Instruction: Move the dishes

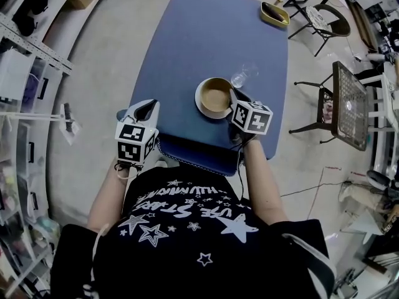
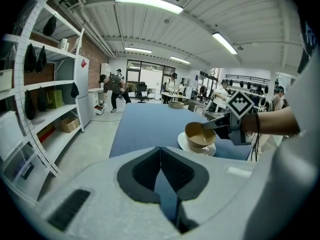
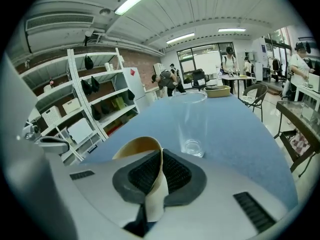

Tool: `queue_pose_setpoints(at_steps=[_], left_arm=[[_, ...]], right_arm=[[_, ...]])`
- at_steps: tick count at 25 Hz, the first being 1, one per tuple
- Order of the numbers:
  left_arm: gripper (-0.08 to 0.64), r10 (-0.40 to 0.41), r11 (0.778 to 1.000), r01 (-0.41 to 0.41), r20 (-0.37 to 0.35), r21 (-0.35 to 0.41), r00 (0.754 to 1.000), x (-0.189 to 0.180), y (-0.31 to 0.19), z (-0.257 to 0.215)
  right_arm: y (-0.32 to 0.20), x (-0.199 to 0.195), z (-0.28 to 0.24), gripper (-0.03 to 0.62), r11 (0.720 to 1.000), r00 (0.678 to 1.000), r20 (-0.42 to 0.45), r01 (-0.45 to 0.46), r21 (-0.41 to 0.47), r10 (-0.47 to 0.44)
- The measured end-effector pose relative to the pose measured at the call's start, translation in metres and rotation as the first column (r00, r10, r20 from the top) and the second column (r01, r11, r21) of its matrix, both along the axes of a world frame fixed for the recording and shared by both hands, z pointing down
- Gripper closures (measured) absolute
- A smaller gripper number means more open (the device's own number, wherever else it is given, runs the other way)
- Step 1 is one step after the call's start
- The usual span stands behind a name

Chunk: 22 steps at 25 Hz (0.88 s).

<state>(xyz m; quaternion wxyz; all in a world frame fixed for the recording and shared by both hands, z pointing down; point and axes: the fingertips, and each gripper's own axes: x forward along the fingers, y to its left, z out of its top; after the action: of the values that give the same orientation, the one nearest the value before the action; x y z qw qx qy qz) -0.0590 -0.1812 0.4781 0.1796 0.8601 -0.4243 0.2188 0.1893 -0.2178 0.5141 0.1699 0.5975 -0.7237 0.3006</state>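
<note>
A tan bowl (image 1: 215, 95) sits in a white saucer (image 1: 203, 107) near the front of the blue table (image 1: 187, 42). My right gripper (image 1: 235, 98) is shut on the bowl's near right rim (image 3: 156, 176), which runs between its pads. The bowl (image 2: 200, 135) and saucer (image 2: 209, 150) show ahead on the right in the left gripper view. A clear glass (image 1: 241, 77) stands just beyond the bowl, also seen as glass (image 3: 191, 124). My left gripper (image 1: 144, 111) hangs at the table's front left corner, jaws shut and empty (image 2: 161, 156).
An olive dish (image 1: 275, 14) lies at the table's far right edge. Chairs (image 1: 324, 20) and a wire rack (image 1: 349, 104) stand right of the table. Shelving (image 1: 25, 73) lines the left side. People stand far off in the room.
</note>
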Motion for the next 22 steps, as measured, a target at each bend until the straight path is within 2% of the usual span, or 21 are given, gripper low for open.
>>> queue_pose_setpoints(at_steps=[7, 11, 15, 22], left_arm=[[0.540, -0.006, 1.000, 0.006, -0.001, 0.022, 1.000, -0.003, -0.010, -0.004], [0.540, -0.019, 1.000, 0.019, 0.007, 0.023, 1.000, -0.016, -0.018, -0.005], [0.540, -0.042, 0.999, 0.042, 0.012, 0.011, 0.999, -0.025, -0.025, -0.002], [0.540, -0.068, 0.998, 0.068, 0.013, -0.016, 0.998, -0.033, -0.037, 0.004]], right_arm=[[-0.024, -0.018, -0.021, 0.572, 0.998, 0.999, 0.042, 0.006, 0.066, -0.009], [-0.049, -0.043, -0.021, 0.572, 0.996, 0.998, 0.063, 0.016, 0.083, -0.021], [-0.072, -0.055, -0.014, 0.572, 0.996, 0.998, 0.066, 0.009, 0.083, -0.015], [-0.102, -0.050, -0.002, 0.572, 0.998, 0.997, 0.074, -0.030, 0.053, 0.026]])
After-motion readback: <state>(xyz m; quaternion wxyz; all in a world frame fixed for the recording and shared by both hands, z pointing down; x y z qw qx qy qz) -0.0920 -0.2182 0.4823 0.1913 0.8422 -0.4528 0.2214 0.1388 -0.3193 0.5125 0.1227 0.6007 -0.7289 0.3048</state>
